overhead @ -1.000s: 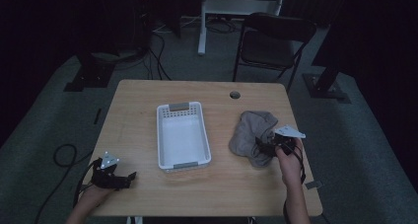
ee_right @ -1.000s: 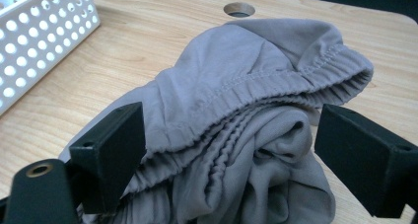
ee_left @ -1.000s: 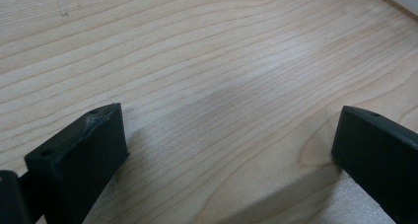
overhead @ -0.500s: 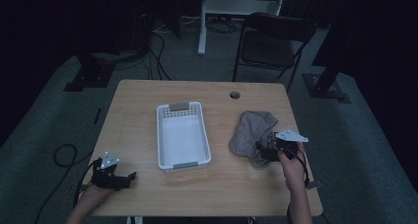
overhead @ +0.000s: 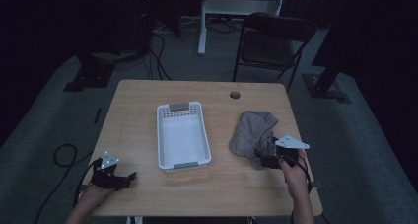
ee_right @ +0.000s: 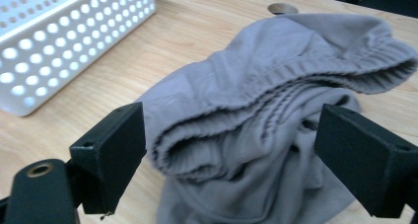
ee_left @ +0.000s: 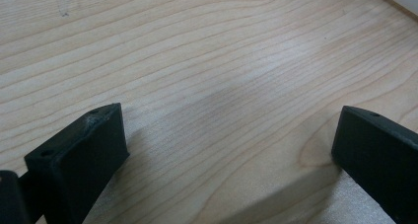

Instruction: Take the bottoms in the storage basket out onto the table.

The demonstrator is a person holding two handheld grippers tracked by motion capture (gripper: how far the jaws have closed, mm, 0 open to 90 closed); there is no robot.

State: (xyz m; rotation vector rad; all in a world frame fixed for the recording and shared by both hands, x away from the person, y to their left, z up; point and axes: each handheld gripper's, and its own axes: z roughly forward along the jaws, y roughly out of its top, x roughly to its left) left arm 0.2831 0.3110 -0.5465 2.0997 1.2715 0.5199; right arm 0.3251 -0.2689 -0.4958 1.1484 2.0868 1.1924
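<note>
Counter (overhead: 148,135) of pale wood-grain carries a white perforated plastic basket (overhead: 182,135) at its middle. To the right of that basket, apart from it, lies a crumpled grey fabric garment with a ribbed waistband (overhead: 254,130). Right tongs (ee_right: 231,150) stand wide open astride its near folded edge, gripping nothing yet. A good grasp would likely push deeper before closing, catching several layers. Left tongs (ee_left: 226,150) rest open and empty, left of the basket near the front corner. No readable writing is visible.
</note>
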